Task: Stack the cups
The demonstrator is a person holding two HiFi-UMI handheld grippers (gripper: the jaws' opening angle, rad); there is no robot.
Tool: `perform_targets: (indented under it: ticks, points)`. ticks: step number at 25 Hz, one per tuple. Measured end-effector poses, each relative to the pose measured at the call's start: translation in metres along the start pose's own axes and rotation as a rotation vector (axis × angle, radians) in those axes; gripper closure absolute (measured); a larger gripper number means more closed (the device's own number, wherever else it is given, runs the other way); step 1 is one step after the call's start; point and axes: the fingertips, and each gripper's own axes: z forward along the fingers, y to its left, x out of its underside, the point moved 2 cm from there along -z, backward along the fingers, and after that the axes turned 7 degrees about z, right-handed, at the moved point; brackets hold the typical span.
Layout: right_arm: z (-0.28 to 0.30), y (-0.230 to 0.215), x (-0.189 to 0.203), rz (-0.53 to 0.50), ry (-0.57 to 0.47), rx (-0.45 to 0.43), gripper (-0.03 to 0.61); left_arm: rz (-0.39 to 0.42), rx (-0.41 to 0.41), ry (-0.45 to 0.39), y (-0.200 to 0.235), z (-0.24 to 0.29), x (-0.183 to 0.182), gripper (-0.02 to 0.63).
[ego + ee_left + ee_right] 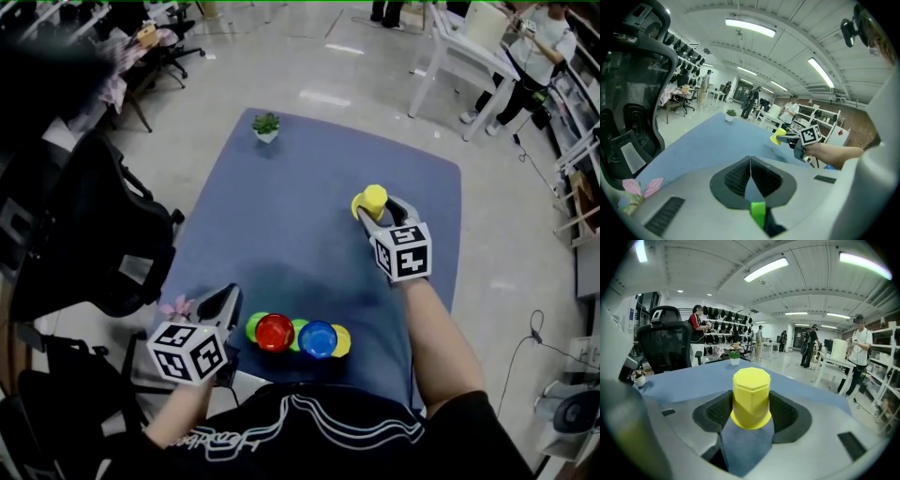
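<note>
My right gripper (377, 210) is shut on a yellow cup (372, 199), held upside down over the right part of the blue mat (281, 216). In the right gripper view the yellow cup (751, 397) fills the gap between both pads of that gripper (751, 405). A row of cups stands at the mat's near edge: green (252, 324), red (275, 332), blue (318, 338), with a yellow one (342, 341) at the right end. My left gripper (228, 297) hovers just left of that row, and its jaws (750, 160) are shut with nothing between them.
A small potted plant (266, 126) stands at the mat's far edge. A black office chair (89, 234) is close on the left. A pink flower (176, 307) lies by the left gripper. A white table (469, 56) and a person are far right.
</note>
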Motion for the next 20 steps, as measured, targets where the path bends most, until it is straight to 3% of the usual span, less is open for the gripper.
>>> perform_targets:
  ticks: [20]
  points:
    - [-0.112, 0.083, -0.047, -0.034, -0.111, -0.061, 0.318, 0.027, 0.092, -0.029, -0.012, -0.048, -0.010, 0.588]
